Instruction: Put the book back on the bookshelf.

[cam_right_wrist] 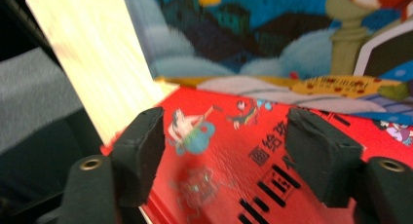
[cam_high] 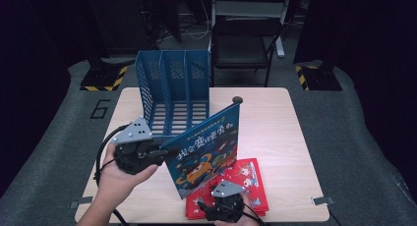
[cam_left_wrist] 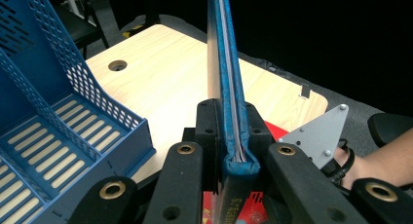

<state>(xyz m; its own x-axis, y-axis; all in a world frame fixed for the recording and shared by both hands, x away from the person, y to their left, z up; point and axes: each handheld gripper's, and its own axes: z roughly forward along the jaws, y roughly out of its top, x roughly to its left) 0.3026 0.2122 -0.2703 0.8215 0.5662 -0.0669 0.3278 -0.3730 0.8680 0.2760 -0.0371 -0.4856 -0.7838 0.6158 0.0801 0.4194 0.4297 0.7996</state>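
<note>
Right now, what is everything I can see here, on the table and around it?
Blue book: one, blue picture cover, upright on the table near its front, clamped at its edge by the left tool.
Red book: one, red, flat on the table at front right, beneath the right tool.
File rack: one, blue, three slots, at the table's back left, empty.
Table: one, light wood, with a round hole near its back edge.
Chair: one, black, behind the table.
Left tool: black, shut on the blue book, in the person's left hand.
Right tool: black, open, above the red book.
</note>
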